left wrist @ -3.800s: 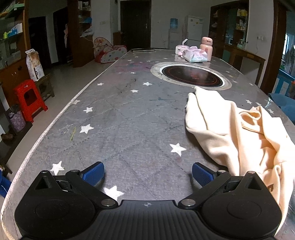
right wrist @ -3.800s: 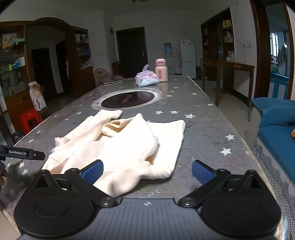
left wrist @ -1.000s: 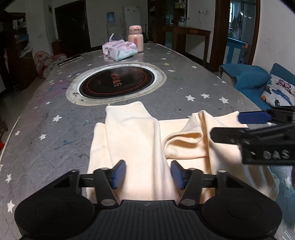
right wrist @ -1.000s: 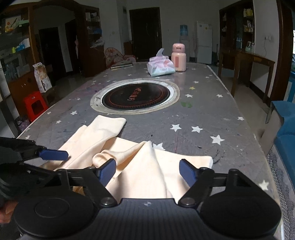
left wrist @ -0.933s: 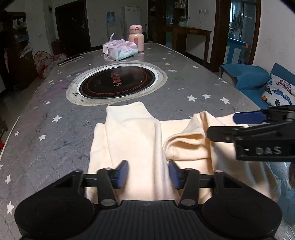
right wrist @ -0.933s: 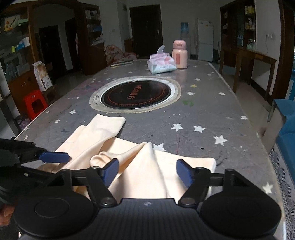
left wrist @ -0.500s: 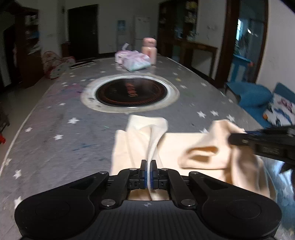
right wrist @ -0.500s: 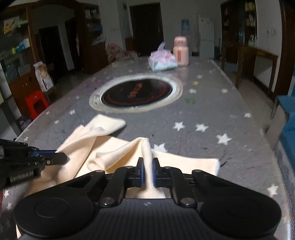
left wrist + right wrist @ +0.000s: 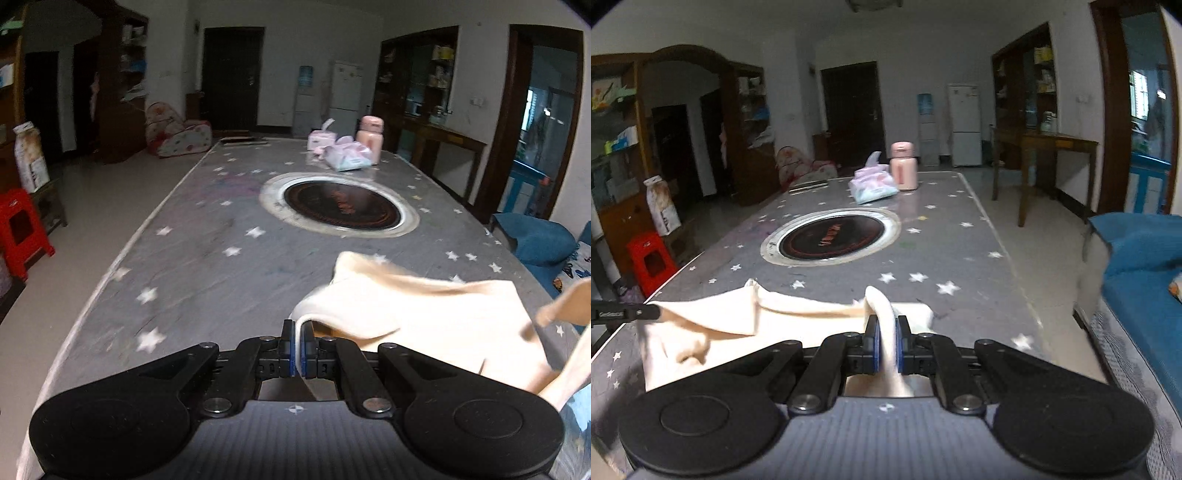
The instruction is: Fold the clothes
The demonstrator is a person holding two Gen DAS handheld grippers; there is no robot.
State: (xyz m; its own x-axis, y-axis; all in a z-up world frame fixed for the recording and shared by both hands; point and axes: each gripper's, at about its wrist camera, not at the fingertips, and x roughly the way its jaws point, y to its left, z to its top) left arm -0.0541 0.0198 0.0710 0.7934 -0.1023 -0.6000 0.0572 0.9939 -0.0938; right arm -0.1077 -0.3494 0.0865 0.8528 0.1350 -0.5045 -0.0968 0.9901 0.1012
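My left gripper [image 9: 297,349] is clamped tight on a fold of the cream garment [image 9: 424,317], pads pressed together with only cloth between. My right gripper [image 9: 886,345] is likewise closed on another bunched fold of the garment [image 9: 738,317]. The cloth hangs stretched between the 2 grippers, above the near end of the star-patterned table [image 9: 207,258], with its lower part draped on the surface. The round cooktop [image 9: 831,236] lies beyond it.
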